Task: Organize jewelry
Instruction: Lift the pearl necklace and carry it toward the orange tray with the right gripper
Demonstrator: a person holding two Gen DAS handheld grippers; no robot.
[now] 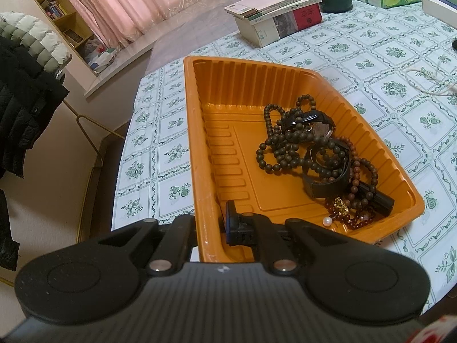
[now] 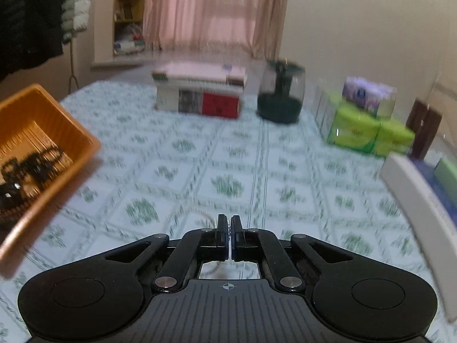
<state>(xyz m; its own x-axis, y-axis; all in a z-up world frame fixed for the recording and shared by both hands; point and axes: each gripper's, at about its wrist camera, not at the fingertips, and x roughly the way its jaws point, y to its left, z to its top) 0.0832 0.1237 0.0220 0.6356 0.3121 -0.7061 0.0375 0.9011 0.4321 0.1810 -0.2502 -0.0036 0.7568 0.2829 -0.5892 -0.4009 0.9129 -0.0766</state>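
Observation:
An orange plastic tray (image 1: 217, 91) sits on the patterned tablecloth and holds dark bead strands (image 1: 288, 140), a black-strapped watch (image 1: 322, 128), reddish bead bracelets (image 1: 362, 171) and a pearl (image 1: 326, 221). My left gripper (image 1: 208, 223) is shut on the tray's near left rim, one finger outside the wall and one inside. The tray shows at the left of the right wrist view (image 2: 42, 131). My right gripper (image 2: 229, 225) is shut on a thin pale beaded chain (image 2: 200, 214) that trails onto the cloth; the view is motion-blurred.
A stack of books (image 1: 277, 14) (image 2: 200, 91) lies at the back of the table, with a dark jar (image 2: 281, 97) and green tissue packs (image 2: 362, 131) beside it. A white box (image 2: 422, 208) is at the right. A string (image 1: 428, 80) lies right of the tray.

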